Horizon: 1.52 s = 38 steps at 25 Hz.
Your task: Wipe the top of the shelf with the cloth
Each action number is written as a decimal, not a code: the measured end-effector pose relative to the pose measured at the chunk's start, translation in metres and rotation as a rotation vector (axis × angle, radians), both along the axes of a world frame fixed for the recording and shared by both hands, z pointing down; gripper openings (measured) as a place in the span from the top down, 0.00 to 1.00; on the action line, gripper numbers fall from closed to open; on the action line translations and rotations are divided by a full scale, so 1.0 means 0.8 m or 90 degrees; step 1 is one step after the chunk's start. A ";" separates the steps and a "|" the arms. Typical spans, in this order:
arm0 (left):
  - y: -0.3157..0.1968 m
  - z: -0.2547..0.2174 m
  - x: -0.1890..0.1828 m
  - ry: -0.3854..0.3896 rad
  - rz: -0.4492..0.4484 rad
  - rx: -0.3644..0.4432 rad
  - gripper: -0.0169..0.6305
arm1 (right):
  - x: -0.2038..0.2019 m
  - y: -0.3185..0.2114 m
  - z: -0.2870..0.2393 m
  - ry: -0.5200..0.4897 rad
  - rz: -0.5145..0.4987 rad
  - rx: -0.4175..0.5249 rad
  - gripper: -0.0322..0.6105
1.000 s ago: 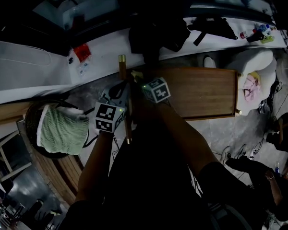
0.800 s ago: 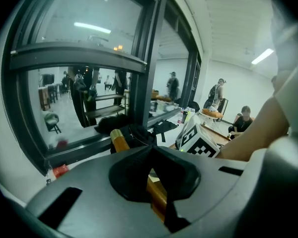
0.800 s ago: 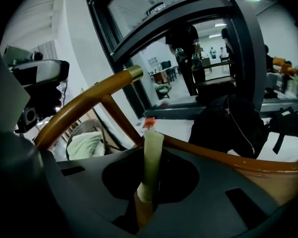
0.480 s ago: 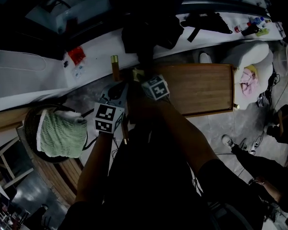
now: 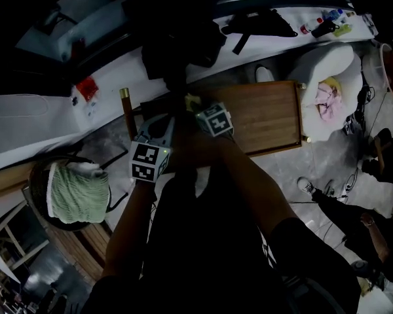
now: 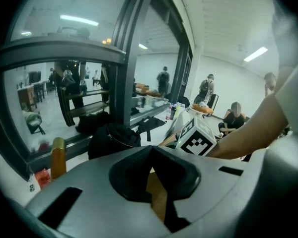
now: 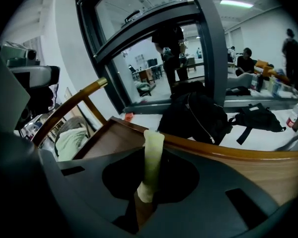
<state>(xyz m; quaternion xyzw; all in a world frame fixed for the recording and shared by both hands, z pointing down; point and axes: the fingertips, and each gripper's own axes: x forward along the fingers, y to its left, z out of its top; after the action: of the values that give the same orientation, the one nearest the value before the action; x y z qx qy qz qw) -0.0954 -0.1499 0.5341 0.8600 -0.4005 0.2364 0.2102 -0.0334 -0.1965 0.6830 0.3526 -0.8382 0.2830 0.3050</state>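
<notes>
The wooden shelf top (image 5: 265,113) lies in the middle of the dim head view, and its rim curves across the right gripper view (image 7: 228,155). My right gripper (image 5: 192,104) is at the shelf's left end, shut on a pale yellow-green cloth (image 7: 152,155) that sticks up between its jaws. The cloth shows as a small pale patch (image 5: 192,101) in the head view. My left gripper (image 5: 162,124) hangs just left of the shelf, beside the right one. Its jaws look shut with nothing held, and only a sliver of wood (image 6: 156,195) shows past them.
A round basket (image 5: 36,175) holding green fabric (image 5: 75,191) sits at lower left. A wooden post with a brass cap (image 5: 126,97) stands left of the shelf. Black bags (image 5: 183,44) lie on the white sill behind. A white seat (image 5: 324,64) and a person's feet are at right.
The head view has swung, so shelf and post sit further left and higher. Both grippers stay together at the shelf's left end, the cloth still in the right one.
</notes>
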 end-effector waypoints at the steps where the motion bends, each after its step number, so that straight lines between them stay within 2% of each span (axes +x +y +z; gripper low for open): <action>1: -0.002 0.003 0.011 -0.002 0.001 -0.004 0.96 | 0.014 -0.004 -0.003 0.003 0.004 0.004 0.88; 8: -0.011 0.007 0.080 -0.004 0.013 -0.017 0.96 | 0.121 -0.008 0.008 0.023 0.037 -0.020 0.88; 11: -0.009 0.011 0.112 -0.005 0.024 -0.021 0.96 | 0.166 -0.017 0.000 0.034 0.058 -0.005 0.88; 15: -0.004 0.025 0.147 -0.007 0.033 -0.036 0.96 | 0.232 -0.024 -0.006 0.052 0.095 0.005 0.88; 18: 0.002 0.036 0.168 -0.006 0.038 -0.051 0.96 | 0.275 -0.022 -0.005 0.043 0.133 -0.009 0.88; 21: 0.005 0.041 0.185 -0.006 0.043 -0.058 0.96 | 0.311 -0.024 -0.009 0.039 0.158 -0.009 0.88; 25: 0.009 0.045 0.206 -0.009 0.049 -0.061 0.96 | 0.373 -0.033 -0.011 0.083 0.187 0.016 0.88; 32: 0.010 0.048 0.229 -0.008 0.049 -0.062 0.96 | 0.454 -0.041 -0.009 0.128 0.260 0.019 0.88; 35: 0.010 0.048 0.233 -0.007 0.047 -0.059 0.96 | 0.478 -0.044 -0.013 0.138 0.296 0.014 0.88; 38: 0.011 0.047 0.232 -0.015 0.046 -0.056 0.96 | 0.488 -0.042 -0.017 0.169 0.301 0.011 0.88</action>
<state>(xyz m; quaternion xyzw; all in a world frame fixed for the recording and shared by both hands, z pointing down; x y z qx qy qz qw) 0.0903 -0.1409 0.5713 0.8610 -0.3610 0.2711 0.2341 0.3572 -0.2302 0.6697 0.5752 -0.6878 0.2904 0.3343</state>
